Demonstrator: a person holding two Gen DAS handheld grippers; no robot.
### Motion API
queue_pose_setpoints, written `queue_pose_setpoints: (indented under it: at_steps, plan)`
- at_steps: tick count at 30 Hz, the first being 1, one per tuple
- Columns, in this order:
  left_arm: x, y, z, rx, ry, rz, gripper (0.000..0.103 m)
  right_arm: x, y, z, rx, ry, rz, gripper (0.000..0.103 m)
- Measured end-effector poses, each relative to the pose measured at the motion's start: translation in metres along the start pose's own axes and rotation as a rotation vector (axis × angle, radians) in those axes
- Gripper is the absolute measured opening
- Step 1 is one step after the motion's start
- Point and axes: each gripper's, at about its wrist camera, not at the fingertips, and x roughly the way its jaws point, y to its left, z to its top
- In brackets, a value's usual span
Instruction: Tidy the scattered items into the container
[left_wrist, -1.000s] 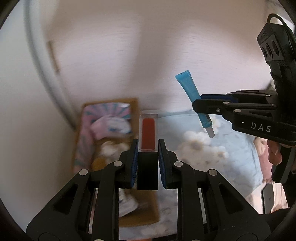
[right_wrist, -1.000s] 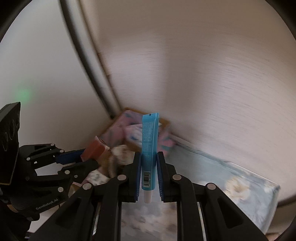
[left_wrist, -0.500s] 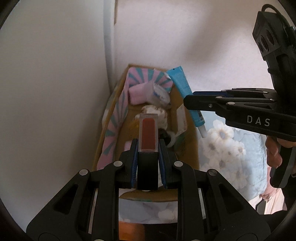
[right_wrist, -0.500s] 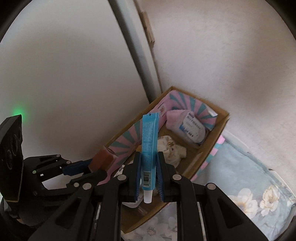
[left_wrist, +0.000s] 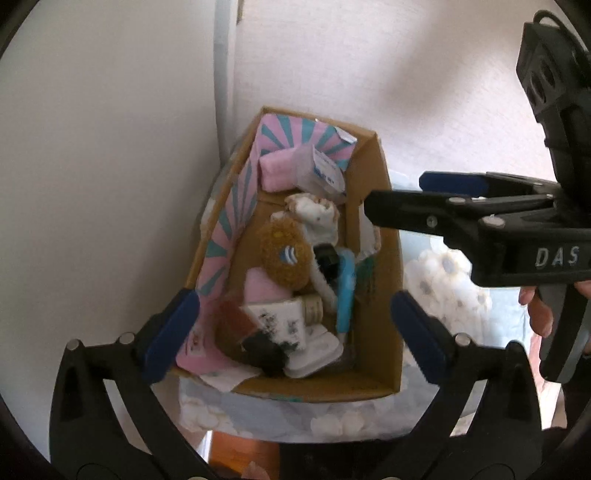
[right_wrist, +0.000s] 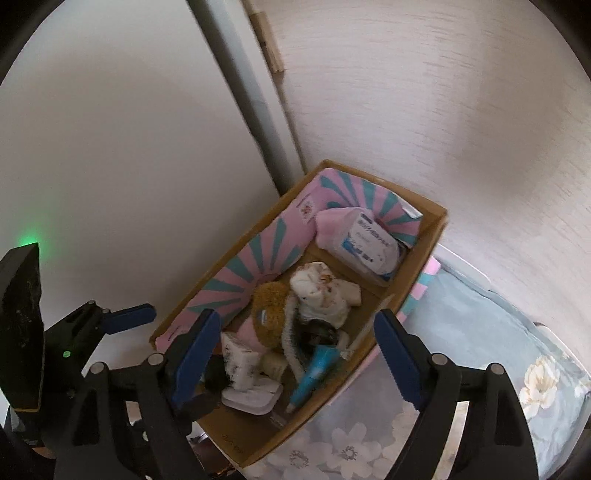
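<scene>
Only one word reads clearly — "DAS", in pale letters on the side of the right gripper where it reaches in from the right edge of the left wrist view. The white wipes pack, lying at the far end of the cardboard box, carries a blue-printed label, but the print is too small to read. Both tools hang over the box with their fingers spread wide and nothing between them: the left gripper frames the near end of the box from the bottom of its view, and the right gripper does likewise in the lower middle of the right wrist view. Two dropped items lie inside — one blue tube slanting along the right-hand wall, nozzle toward the near end, and one reddish lip-gloss tube with a black cap at the lower left of the pile. Beside them sit one brown fuzzy pouch, one white crumpled cloth and one small white bottle. A pink-and-teal striped liner covers the left wall. Under the box lies a pale-blue floral cloth.
</scene>
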Motion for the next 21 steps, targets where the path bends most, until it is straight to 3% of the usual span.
queue_pose_setpoints:
  at_steps: [21]
  plan:
    - [-0.008,-0.024,0.003,0.032,-0.006,0.050,0.103,-0.005,-0.002,-0.007,-0.022,0.020,-0.053,0.082]
